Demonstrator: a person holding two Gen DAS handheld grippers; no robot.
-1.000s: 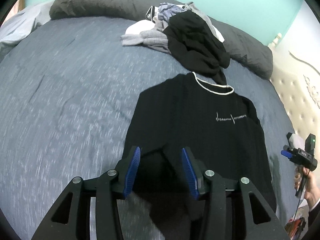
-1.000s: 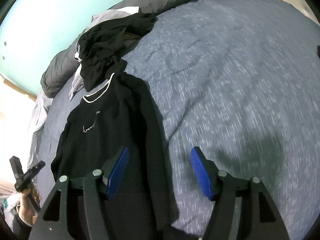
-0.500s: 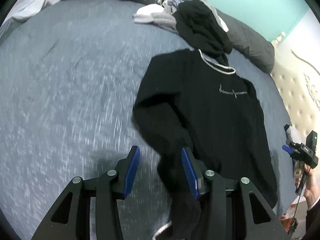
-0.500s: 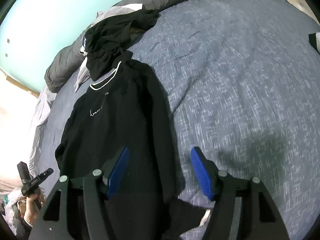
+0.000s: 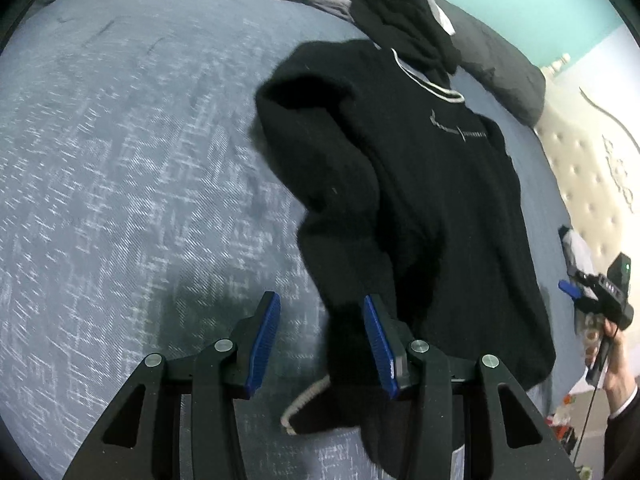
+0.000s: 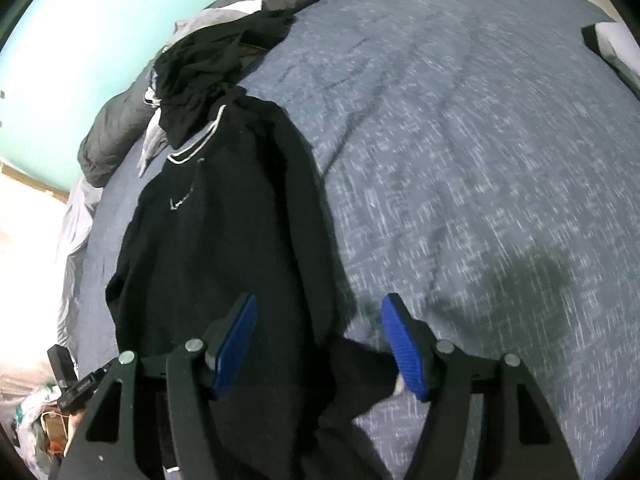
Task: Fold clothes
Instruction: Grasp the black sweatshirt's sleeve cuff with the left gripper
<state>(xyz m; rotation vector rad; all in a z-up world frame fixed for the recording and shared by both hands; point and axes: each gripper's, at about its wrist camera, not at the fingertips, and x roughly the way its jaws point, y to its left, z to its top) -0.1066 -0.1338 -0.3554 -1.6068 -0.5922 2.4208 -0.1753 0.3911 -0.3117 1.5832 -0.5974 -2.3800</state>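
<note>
A black sweater [image 5: 440,208] with a white-trimmed collar lies flat on the blue-grey bedspread [image 5: 140,160]. Its left sleeve [image 5: 340,240] runs down between the fingers of my left gripper [image 5: 320,300], close to the right pad, with the white-edged cuff [image 5: 304,404] below. That gripper is open and its left pad stands clear of the cloth. My right gripper [image 6: 320,300] hangs open over the sweater's [image 6: 224,240] right edge. The right sleeve's cuff [image 6: 396,388] lies by its right pad, not pinched.
A pile of black, grey and white clothes [image 5: 400,12] sits beyond the collar, against a dark grey duvet [image 5: 500,64]. A cream tufted headboard [image 5: 592,168] is at the right. A hand [image 5: 612,344] holds the other gripper there. Another garment [image 6: 612,48] lies at the far right.
My left gripper moved left and down, off the sweater's body, and the left sleeve now lies between its fingers. My right gripper shifted right, and the right cuff came into view. Both stayed open.
</note>
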